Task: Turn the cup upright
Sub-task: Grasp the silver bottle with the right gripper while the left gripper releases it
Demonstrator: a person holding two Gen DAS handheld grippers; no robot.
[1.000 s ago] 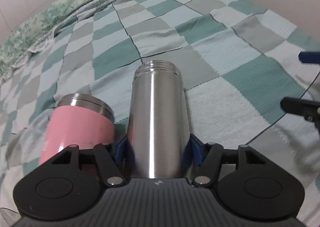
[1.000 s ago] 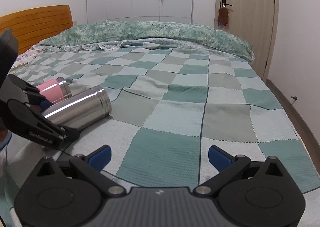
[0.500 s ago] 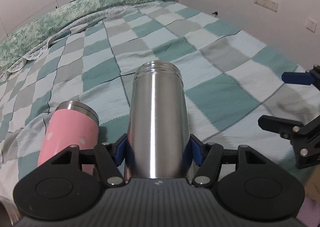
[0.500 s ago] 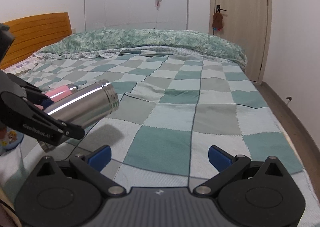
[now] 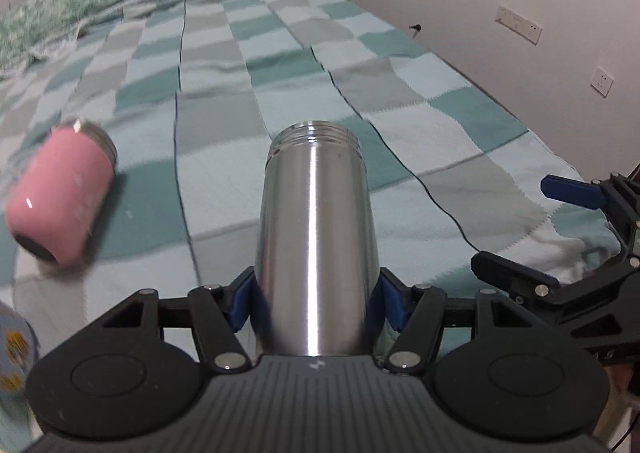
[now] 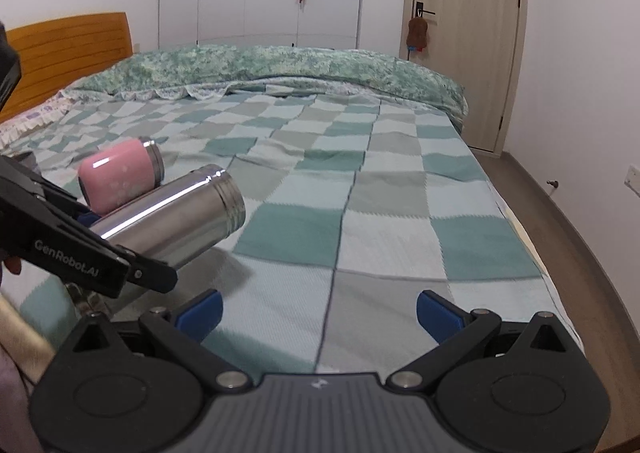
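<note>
My left gripper (image 5: 316,303) is shut on a tall steel cup (image 5: 316,237), its blue pads on the cup's lower body. The cup is held above the bed, tilted, its threaded open mouth pointing away. In the right wrist view the steel cup (image 6: 176,223) hangs in the air, mouth up and to the right, with its shadow on the blanket. A pink cup (image 5: 62,193) lies on its side on the blanket, also in the right wrist view (image 6: 120,173). My right gripper (image 6: 318,311) is open and empty above the bed; it shows at the right in the left wrist view (image 5: 560,229).
A checked green and grey blanket (image 6: 380,213) covers the bed. A floral quilt (image 6: 280,65) lies folded at the far end. A wooden headboard (image 6: 68,53) stands at the left, the floor and door (image 6: 460,41) at the right. A thin cable (image 5: 444,209) runs across the blanket.
My left gripper has lifted the steel cup off the blanket and raised its mouth end. The pink cup stays lying on the bed. My right gripper stays open.
</note>
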